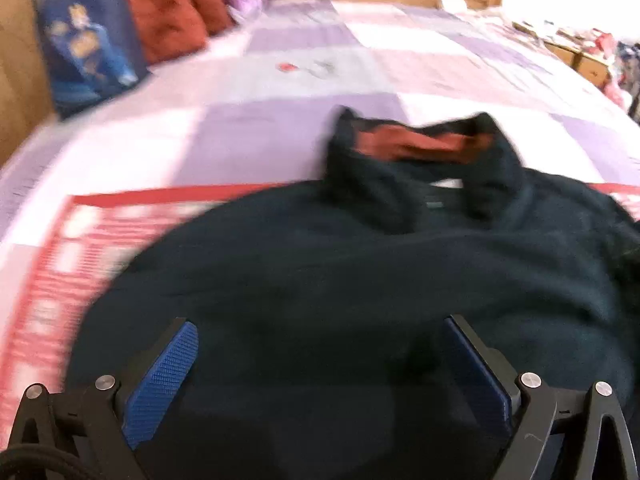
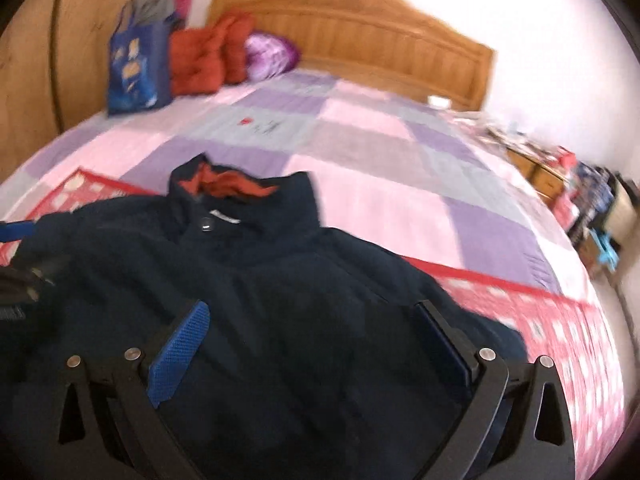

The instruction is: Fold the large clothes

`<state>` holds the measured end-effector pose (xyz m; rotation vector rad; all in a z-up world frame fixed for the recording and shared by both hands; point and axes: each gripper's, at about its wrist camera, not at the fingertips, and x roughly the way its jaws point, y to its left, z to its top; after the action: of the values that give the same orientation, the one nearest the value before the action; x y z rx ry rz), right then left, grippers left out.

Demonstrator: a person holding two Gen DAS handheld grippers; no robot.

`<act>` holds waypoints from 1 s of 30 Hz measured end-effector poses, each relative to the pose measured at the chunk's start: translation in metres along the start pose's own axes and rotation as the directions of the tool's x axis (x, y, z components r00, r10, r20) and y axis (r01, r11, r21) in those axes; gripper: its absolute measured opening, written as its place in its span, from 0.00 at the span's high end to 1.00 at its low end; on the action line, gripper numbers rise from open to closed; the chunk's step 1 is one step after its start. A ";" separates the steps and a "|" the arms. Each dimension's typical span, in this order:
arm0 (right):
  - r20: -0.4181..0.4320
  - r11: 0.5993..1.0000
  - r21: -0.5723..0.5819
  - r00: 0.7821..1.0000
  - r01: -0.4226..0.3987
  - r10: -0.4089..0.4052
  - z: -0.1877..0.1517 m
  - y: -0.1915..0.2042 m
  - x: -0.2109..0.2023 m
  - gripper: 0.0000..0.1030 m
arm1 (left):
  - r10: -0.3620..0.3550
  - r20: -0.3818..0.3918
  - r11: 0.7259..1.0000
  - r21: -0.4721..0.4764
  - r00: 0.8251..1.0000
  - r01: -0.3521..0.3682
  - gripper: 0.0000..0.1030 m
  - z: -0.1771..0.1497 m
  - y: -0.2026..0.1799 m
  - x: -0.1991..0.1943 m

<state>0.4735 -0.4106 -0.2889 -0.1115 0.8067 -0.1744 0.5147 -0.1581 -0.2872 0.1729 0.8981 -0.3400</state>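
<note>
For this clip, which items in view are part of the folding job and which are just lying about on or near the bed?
Part of the job:
- dark jacket, spread out on the bed, rust-lined collar toward the headboard
- left gripper, fingers apart
- right gripper, fingers apart

Just lying about:
- blue bag
- rust-red cushions
- purple bundle
- red patterned mat under the jacket
- cluttered bedside unit

A bed [image 2: 360, 148] with a wooden headboard [image 2: 360, 20] carries a pink-and-lilac checked quilt [image 1: 320, 64]. On it lie a red patterned mat [image 2: 560, 328], a dark navy jacket [image 2: 300, 300] spread over that mat, a blue bag [image 2: 136, 68], rust-red cushions [image 2: 204, 56] and a purple bundle [image 2: 272, 52].
</note>
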 end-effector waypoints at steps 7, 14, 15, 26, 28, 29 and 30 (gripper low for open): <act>-0.237 0.971 0.102 0.953 0.218 -0.189 -0.044 -0.122 0.046 0.02 | -0.013 -0.130 0.999 -0.051 0.991 0.006 0.00 -0.017 0.009 0.041; -0.255 0.890 0.299 0.928 0.343 -0.272 -0.105 -0.222 -0.008 0.04 | 0.028 -0.121 0.998 -0.056 0.992 -0.035 0.00 -0.023 0.002 0.035; -0.220 0.891 0.296 0.932 0.345 -0.288 -0.104 -0.214 -0.019 0.04 | 0.023 -0.111 0.997 -0.067 0.994 -0.031 0.01 -0.023 0.001 0.027; -0.011 0.995 0.003 0.995 -0.096 0.096 -0.105 0.005 -0.072 0.04 | -0.005 -0.040 0.999 -0.033 0.999 0.004 0.05 -0.106 -0.019 -0.038; -0.114 0.999 -0.035 0.993 -0.033 0.029 -0.132 -0.006 -0.049 0.04 | 0.032 -0.089 0.999 -0.019 0.996 -0.034 0.06 -0.125 -0.001 -0.033; -0.139 1.000 -0.027 0.990 -0.005 0.001 -0.146 -0.025 -0.046 0.04 | 0.062 -0.105 0.998 -0.010 0.993 -0.063 0.06 -0.134 0.010 -0.033; -0.135 1.000 0.005 0.991 -0.005 0.006 -0.157 -0.046 -0.048 0.06 | 0.067 -0.116 0.997 -0.023 0.991 -0.070 0.06 -0.142 0.025 -0.034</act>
<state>0.3216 -0.4512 -0.3550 -0.0934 0.9417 -0.1804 0.3993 -0.0867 -0.3476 0.1993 1.0082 -0.2554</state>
